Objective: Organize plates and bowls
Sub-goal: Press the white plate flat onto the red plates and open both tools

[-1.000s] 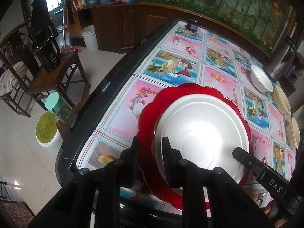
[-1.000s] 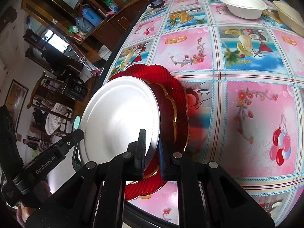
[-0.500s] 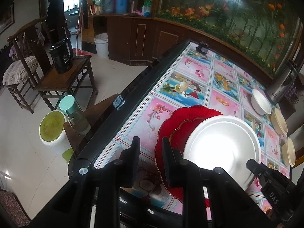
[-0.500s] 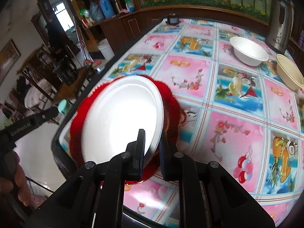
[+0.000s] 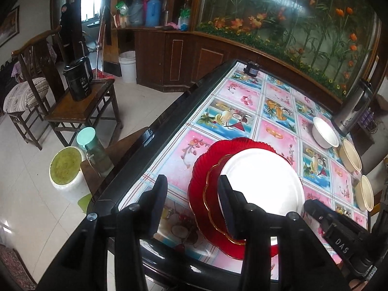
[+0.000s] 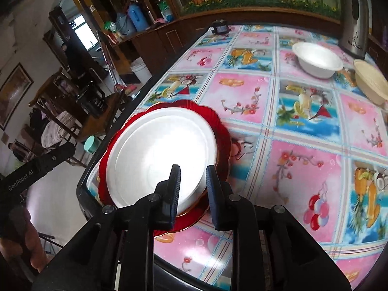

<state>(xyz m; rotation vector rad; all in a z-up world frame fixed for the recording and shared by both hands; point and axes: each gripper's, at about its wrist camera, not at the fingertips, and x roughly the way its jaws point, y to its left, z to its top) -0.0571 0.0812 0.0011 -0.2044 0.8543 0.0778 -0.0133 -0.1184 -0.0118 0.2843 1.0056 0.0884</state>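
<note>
A white plate (image 5: 264, 181) (image 6: 160, 155) lies on a smaller gold-rimmed red plate (image 5: 212, 189), which lies on a large red plate (image 5: 201, 169) (image 6: 213, 118) at the table's near corner. My left gripper (image 5: 191, 194) is open and empty above the stack's left edge. My right gripper (image 6: 192, 177) is open, its jaws straddling the white plate's near rim without gripping it. A white bowl (image 5: 323, 133) (image 6: 316, 59) and beige bowls (image 5: 350, 155) (image 6: 371, 82) stand farther along the table.
The table (image 6: 303, 160) has a pink and blue fruit-print cloth and a black edge (image 5: 155, 133). A steel kettle (image 6: 355, 17) stands at the back. Beside the table are a wooden chair with a black kettle (image 5: 78, 82) and a lidded bucket (image 5: 68, 169).
The right gripper set the white plate flat on the red plates and opened, letting it go. The left gripper drew back and opened wider.
</note>
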